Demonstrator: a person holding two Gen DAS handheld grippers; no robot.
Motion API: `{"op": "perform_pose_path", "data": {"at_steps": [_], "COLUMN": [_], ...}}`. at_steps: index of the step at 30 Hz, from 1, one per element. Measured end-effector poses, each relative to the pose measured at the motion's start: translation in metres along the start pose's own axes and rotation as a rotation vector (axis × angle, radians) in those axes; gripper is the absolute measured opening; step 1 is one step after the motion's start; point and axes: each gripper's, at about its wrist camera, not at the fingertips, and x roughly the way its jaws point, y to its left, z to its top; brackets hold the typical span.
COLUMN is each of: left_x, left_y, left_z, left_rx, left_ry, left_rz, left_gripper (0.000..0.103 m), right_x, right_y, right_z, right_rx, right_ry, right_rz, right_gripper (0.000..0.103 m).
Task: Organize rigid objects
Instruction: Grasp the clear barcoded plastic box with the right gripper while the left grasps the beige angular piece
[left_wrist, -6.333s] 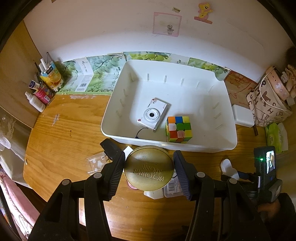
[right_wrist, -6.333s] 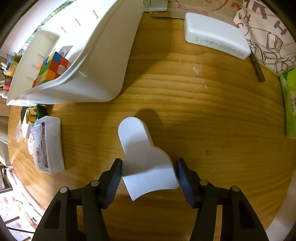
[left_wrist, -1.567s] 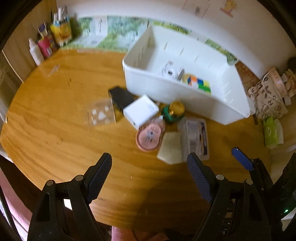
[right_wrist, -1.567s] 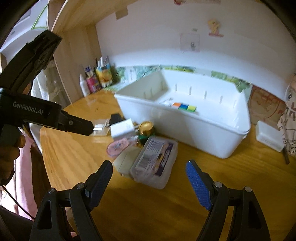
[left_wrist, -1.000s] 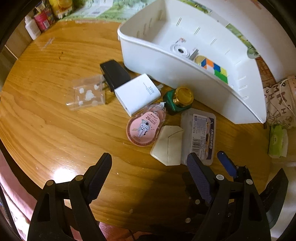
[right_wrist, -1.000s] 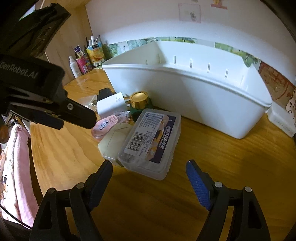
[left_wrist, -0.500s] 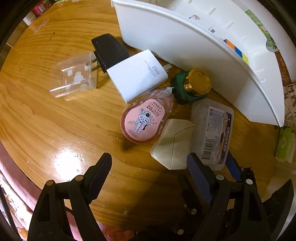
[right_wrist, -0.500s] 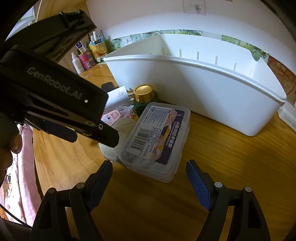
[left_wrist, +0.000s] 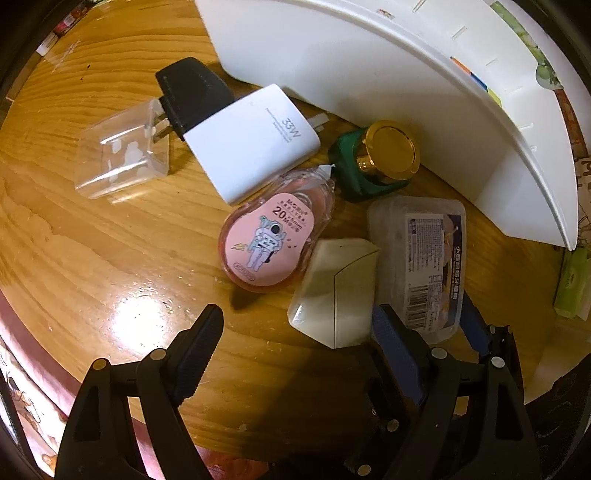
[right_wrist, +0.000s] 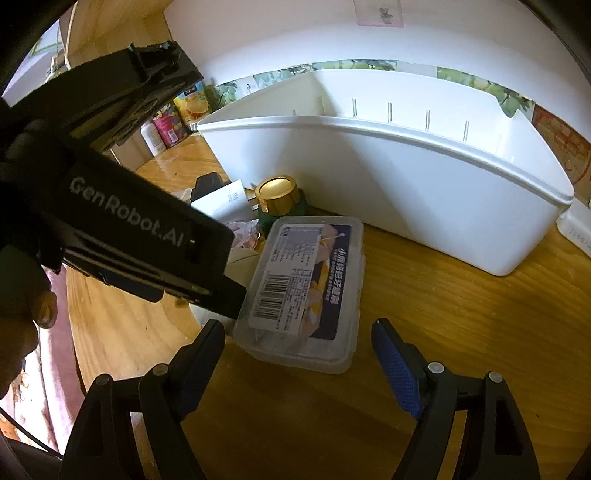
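Observation:
My left gripper (left_wrist: 295, 325) is open and points down just above the near edge of a cream case (left_wrist: 336, 291), with a pink correction tape (left_wrist: 273, 243) just beyond. Nothing is gripped. My right gripper (right_wrist: 295, 339) is open too, its fingers on either side of the near end of a clear plastic box (right_wrist: 306, 288) without touching it. Beyond lie a white charger (left_wrist: 255, 140), a black charger (left_wrist: 192, 92) and a green bottle with a gold cap (left_wrist: 388, 155). Behind them stands the white bin (right_wrist: 369, 166). The left gripper's body (right_wrist: 129, 221) hides the cream case in the right wrist view.
A clear plastic cover (left_wrist: 122, 147) lies left of the chargers on the round wooden table (left_wrist: 92, 258). A colour cube (left_wrist: 476, 77) shows inside the bin. Bottles (right_wrist: 166, 129) stand at the back left by the wall. The table edge is close below both grippers.
The left gripper has sunk toward the cluster, so the cream case and tape look larger. In the right wrist view its body now covers more of the pile. The right gripper has hardly moved.

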Motion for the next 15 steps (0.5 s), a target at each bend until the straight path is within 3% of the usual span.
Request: {"op": "perform_pose_path", "data": {"at_steps": [7,15], "left_x": [0.008,0.025], "left_y": [-0.026,-0.043], "left_z": [0.007,0.017], "left_rx": [0.008,0.007], "left_ry": [0.020,0.039], "left_rz": [0.018,0.009], "left_gripper": [0.085,0.077], "right_x": [0.004,0.007], "right_y": [-0.006,-0.005], "right_z": [0.008,0.011], "right_rx": [0.012,-0.001], "right_ry": [0.000,0.014], "right_rz": [0.019,0.029], "right_gripper": [0.079,0.076]}}
